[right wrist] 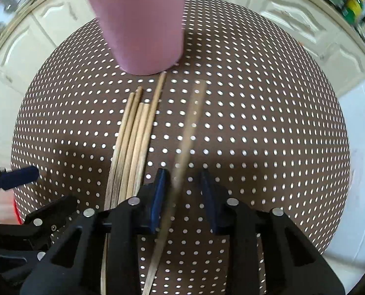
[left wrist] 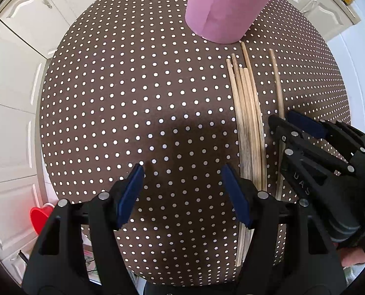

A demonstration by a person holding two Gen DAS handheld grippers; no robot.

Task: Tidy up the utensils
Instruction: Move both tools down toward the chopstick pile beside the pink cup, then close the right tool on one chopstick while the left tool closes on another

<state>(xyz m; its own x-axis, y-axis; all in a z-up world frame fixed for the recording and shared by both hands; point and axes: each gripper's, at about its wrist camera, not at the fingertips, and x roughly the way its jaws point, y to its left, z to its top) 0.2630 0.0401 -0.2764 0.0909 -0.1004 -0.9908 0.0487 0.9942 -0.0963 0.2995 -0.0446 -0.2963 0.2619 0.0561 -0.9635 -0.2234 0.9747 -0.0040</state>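
Several wooden chopsticks (left wrist: 247,123) lie bunched on the dotted round table; they also show in the right wrist view (right wrist: 133,147). A single chopstick (left wrist: 278,91) lies apart to their right, blurred in the right wrist view (right wrist: 187,135). My right gripper (right wrist: 185,191) is open with its jaws on either side of this single chopstick; it shows in the left wrist view (left wrist: 284,120) too. My left gripper (left wrist: 182,186) is open and empty, just left of the bunch. A pink cup (right wrist: 140,27) stands beyond the chopsticks, with a stick in it.
The table (left wrist: 133,86) has a brown cloth with white dots. White kitchen cabinets (left wrist: 15,73) surround it. A red container (left wrist: 40,217) sits below the table's left edge.
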